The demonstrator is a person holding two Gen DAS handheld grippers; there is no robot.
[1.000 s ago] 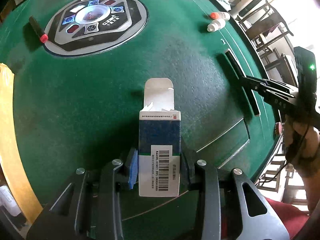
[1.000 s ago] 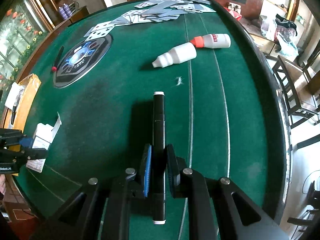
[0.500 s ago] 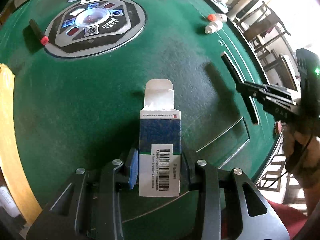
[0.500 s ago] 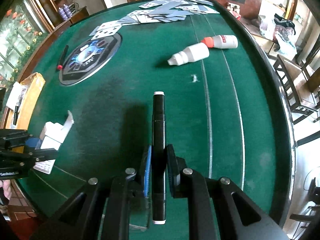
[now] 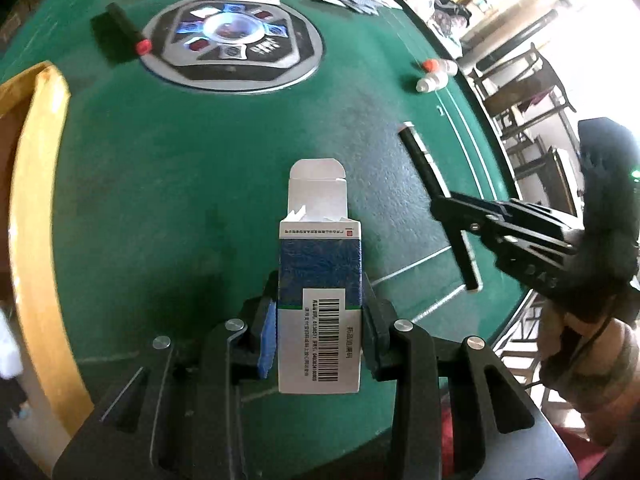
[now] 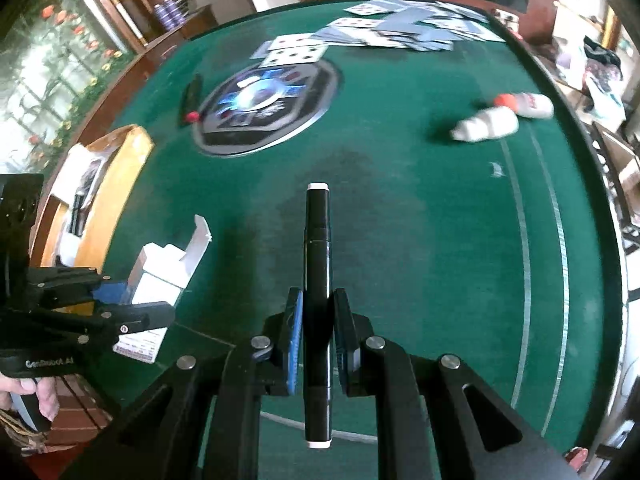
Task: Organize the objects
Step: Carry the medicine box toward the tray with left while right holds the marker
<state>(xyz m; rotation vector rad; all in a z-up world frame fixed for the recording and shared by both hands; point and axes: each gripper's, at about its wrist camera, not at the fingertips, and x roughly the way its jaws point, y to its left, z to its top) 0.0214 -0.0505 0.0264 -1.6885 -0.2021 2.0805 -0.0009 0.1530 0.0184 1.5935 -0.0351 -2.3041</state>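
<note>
A: From the left wrist, a green felt tabletop [image 5: 168, 168] fills the view, chairs beyond its right edge. The left tongs [image 5: 320, 320] clamp an open medicine carton [image 5: 320, 280] by its sides, held above the felt, long axis running away from the camera, tuck flap up at the far end.

B: And the right wrist?

A: Same felt, windows and cabinets behind. The right tongs [image 6: 316, 332] are clenched on a black marker [image 6: 317, 304], its long axis straight ahead, white ends fore and aft.

B: So the step?

A: Both items carried, I judge. Next probably calls for lining the marker's tip with the carton's open mouth, or taking both to the yellow tray [image 6: 108, 184].
</note>
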